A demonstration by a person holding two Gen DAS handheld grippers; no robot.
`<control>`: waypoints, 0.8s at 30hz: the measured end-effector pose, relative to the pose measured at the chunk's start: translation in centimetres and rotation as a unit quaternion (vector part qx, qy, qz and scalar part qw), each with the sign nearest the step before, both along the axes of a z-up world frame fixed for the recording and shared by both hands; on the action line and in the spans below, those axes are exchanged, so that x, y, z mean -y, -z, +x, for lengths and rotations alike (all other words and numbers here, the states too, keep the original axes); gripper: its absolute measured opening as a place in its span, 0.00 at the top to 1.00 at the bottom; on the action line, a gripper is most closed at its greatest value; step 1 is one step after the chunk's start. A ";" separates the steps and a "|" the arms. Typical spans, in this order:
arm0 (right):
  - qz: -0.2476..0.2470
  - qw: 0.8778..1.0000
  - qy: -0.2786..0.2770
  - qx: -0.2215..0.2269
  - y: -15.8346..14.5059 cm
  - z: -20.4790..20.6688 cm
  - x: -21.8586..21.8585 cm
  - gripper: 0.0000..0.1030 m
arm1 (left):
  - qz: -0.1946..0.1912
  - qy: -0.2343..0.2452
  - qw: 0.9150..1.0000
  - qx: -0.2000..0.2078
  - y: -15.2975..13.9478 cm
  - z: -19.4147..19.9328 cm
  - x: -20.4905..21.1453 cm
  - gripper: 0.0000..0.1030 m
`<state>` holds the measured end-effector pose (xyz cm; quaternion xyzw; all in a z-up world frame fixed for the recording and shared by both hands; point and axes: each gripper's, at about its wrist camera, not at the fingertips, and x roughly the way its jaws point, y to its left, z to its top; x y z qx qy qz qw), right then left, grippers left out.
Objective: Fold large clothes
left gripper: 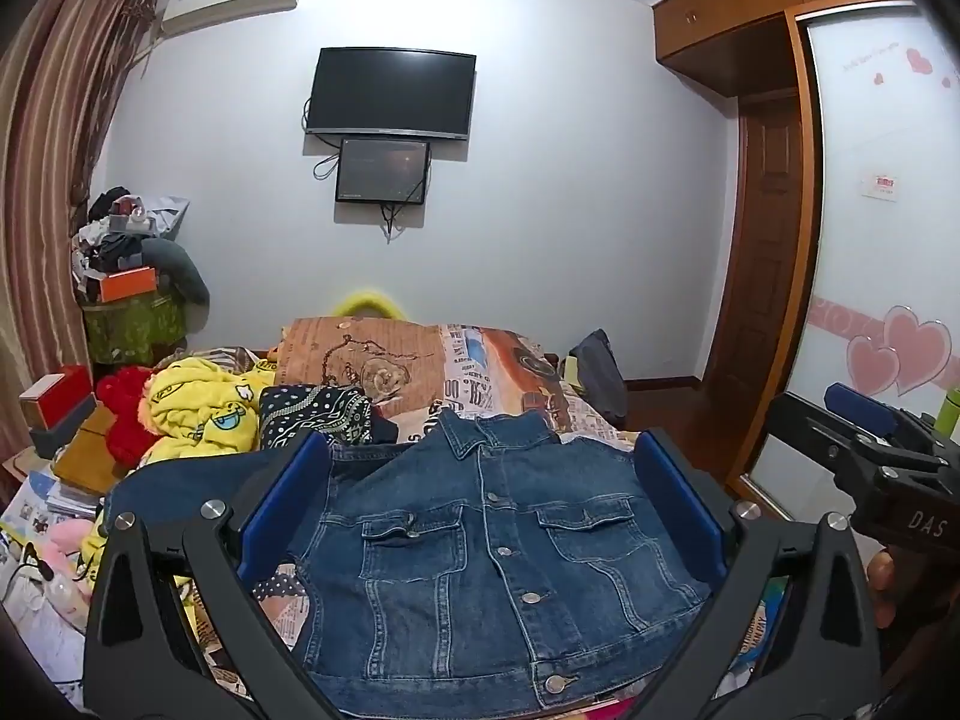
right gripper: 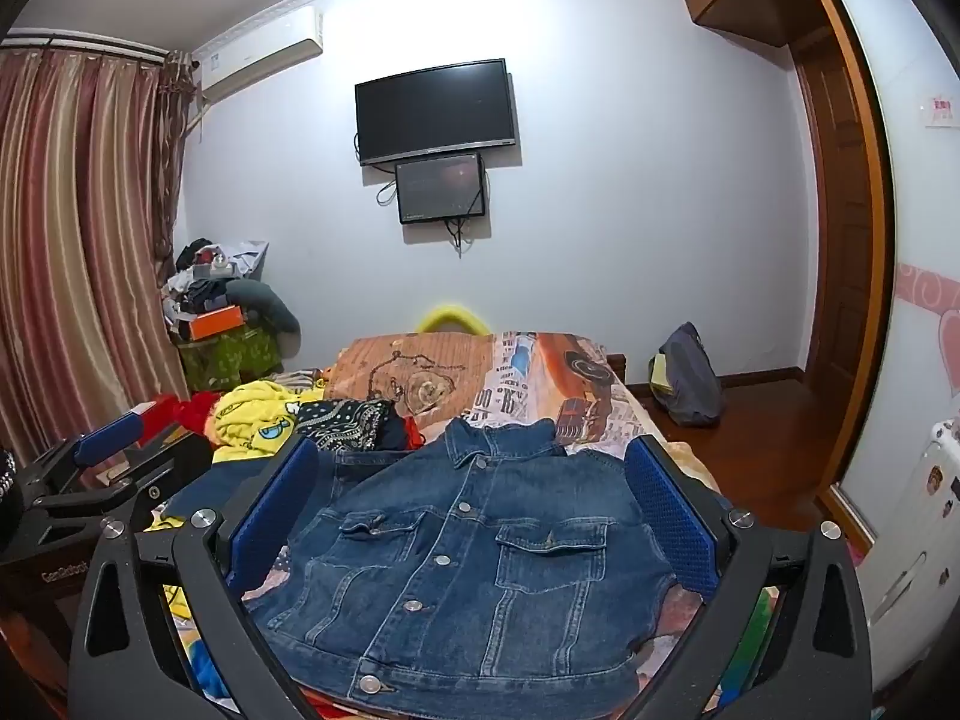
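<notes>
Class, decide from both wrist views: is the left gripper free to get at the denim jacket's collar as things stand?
Probably yes. The left gripper is open, nothing between its fingers, and the denim jacket lies flat, buttoned, front up on the bed. Its collar is uncovered at the far end; the dotted cloth lies beside it, not over it.

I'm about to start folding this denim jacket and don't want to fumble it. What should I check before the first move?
1. Left hand-held gripper open, nothing between its pads: ok.
2. Right hand-held gripper open, holding nothing: ok.
3. Blue denim button-front jacket lies front up, buttoned, collar away from you: ok.
4. Sleeves spread flat: cannot tell, they are hidden.
5. Bed space left of the jacket: not ok, yellow fleece garment and dark dotted cloth crowd it.
</notes>
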<state>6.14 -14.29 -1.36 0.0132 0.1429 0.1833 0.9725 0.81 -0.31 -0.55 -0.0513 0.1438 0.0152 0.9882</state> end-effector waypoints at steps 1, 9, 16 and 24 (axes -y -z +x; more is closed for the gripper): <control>0.000 1.000 0.000 -0.001 0.0 0.0 0.0 0.02 | -0.001 0.000 1.000 -0.001 0.0 0.0 0.0 0.00; 0.001 1.000 0.000 -0.005 0.2 0.1 -0.1 0.02 | -0.003 -0.004 1.000 -0.002 0.2 0.1 -0.4 0.00; 0.001 1.000 0.001 -0.006 0.2 0.0 0.0 0.02 | -0.002 -0.004 1.000 -0.006 0.4 0.3 -0.3 0.00; 0.000 1.000 0.002 -0.006 0.0 0.1 0.1 0.02 | -0.003 -0.003 1.000 -0.009 0.6 0.5 -0.3 0.00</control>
